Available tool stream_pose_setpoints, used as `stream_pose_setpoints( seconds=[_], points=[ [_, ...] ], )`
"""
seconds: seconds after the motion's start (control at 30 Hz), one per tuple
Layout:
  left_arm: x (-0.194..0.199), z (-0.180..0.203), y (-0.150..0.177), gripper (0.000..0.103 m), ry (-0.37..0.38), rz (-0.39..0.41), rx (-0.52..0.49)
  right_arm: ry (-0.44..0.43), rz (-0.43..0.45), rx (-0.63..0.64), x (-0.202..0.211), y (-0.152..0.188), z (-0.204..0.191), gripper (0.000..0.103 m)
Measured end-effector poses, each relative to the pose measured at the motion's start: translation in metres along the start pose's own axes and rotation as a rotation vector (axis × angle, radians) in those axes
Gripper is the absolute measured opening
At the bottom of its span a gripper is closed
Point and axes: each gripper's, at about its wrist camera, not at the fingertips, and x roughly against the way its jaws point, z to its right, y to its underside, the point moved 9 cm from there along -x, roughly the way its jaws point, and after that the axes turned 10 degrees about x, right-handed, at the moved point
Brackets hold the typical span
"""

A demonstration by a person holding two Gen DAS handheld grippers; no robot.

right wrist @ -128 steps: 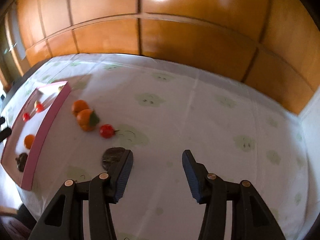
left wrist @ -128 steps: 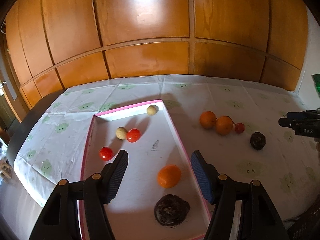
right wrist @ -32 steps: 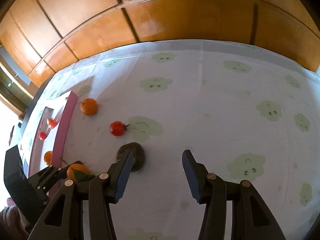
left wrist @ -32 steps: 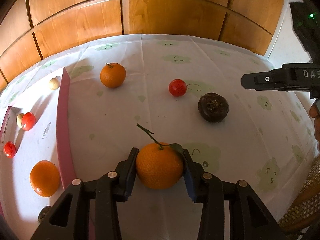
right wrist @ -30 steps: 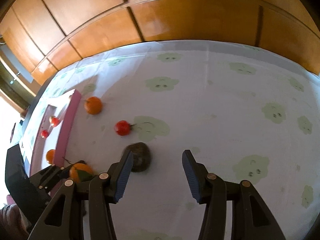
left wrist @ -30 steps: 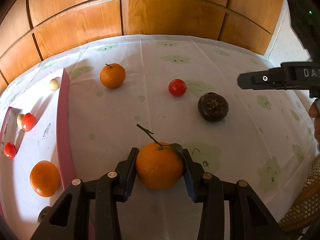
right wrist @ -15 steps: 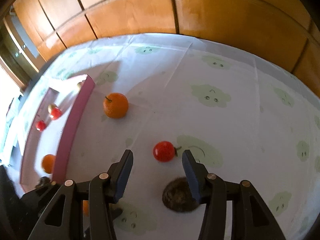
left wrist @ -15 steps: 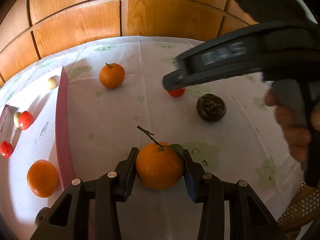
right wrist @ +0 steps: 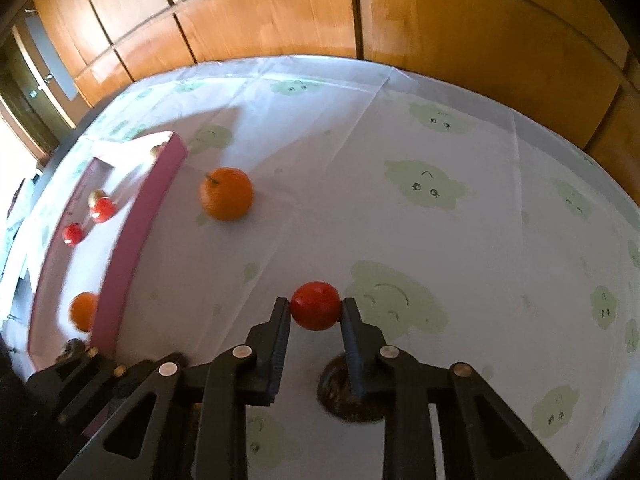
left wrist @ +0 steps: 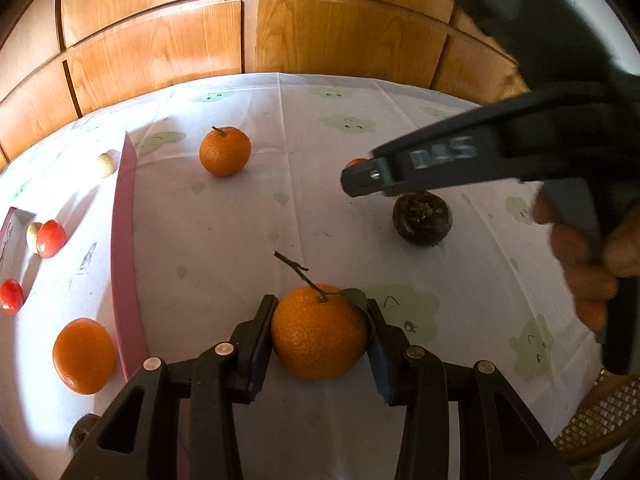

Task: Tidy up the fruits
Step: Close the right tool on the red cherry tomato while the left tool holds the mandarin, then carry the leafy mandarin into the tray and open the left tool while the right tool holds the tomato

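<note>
My left gripper (left wrist: pixel 320 334) is shut on an orange with a stem and leaf (left wrist: pixel 319 332), just right of the pink-rimmed tray (left wrist: pixel 125 264). My right gripper (right wrist: pixel 315 310) is shut on a small red tomato (right wrist: pixel 315 305); its side also shows in the left wrist view (left wrist: pixel 440 164), over the tomato. A second orange (left wrist: pixel 225 151) (right wrist: pixel 226 193) and a dark brown fruit (left wrist: pixel 421 216) (right wrist: pixel 348 392) lie on the cloth. The tray holds an orange (left wrist: pixel 83 355), two red tomatoes (left wrist: pixel 51 233), pale round fruits (left wrist: pixel 105 164) and a dark fruit (left wrist: pixel 82 434).
A white tablecloth with green cloud faces (right wrist: pixel 424 184) covers the table. A wooden panelled wall (left wrist: pixel 248 32) stands behind it. The tray's pink wall (right wrist: pixel 136 240) lies left of the loose fruit. A woven chair edge (left wrist: pixel 596 416) shows at the lower right.
My right gripper has moved forward over the dark fruit and closed on the red tomato. My left gripper still holds the stemmed orange and has barely moved.
</note>
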Motion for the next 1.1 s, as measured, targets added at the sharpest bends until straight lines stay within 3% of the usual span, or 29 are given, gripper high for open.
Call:
stream_pose_setpoints(
  seconds=[0.37,0.67,1.1],
  points=[
    [0.002,0.003,0.0,0.041,-0.004,0.008,-0.018,-0.038,0.051,0.006,0.042,0.04,-0.021,0.026],
    [0.004,0.003,0.003,0.042,-0.017,0.021,-0.031,-0.019,-0.019,-0.037,0.03,0.08,-0.017,0.026],
    [0.003,0.002,0.001,0.042,-0.024,0.027,-0.036,-0.02,-0.013,-0.065,0.022,0.084,-0.01,0.026]
  ],
)
